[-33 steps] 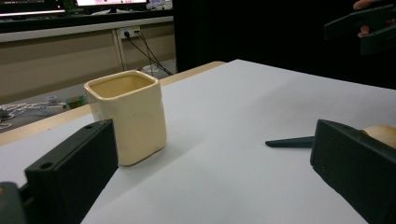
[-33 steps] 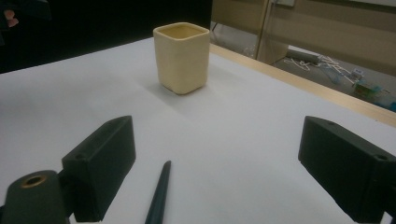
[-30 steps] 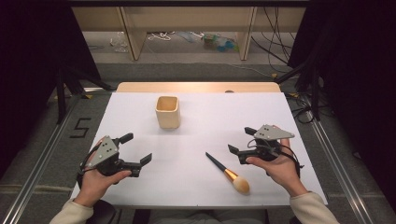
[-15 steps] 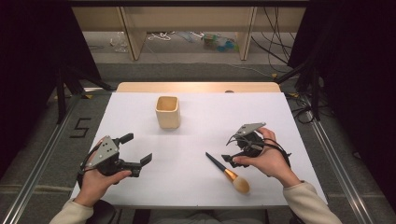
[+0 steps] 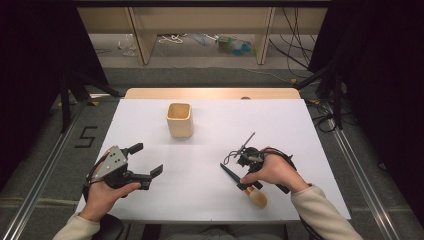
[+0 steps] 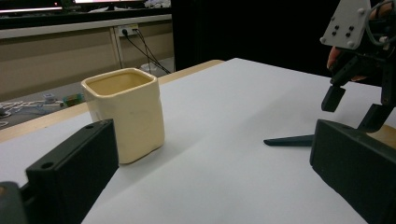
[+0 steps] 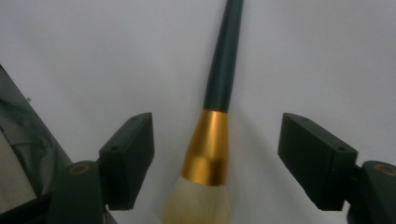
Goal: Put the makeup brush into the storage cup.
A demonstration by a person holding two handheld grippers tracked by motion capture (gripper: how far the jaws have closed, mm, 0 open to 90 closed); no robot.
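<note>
Jaws of your right gripper (image 7: 215,154) have just been closing and now straddle the gold-banded, dark-handled makeup brush (image 7: 211,144) without touching it. From above, that brush (image 5: 239,181) lies on the white table (image 5: 310,135), apparently under your hand. Your left gripper (image 6: 210,186) stands wide open, empty, near the cream square ceramic cup (image 6: 127,112).

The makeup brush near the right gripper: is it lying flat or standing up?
Lying flat. The makeup brush lies on the white table, between the right gripper's jaws, which have just been closing and do not yet press it.
</note>
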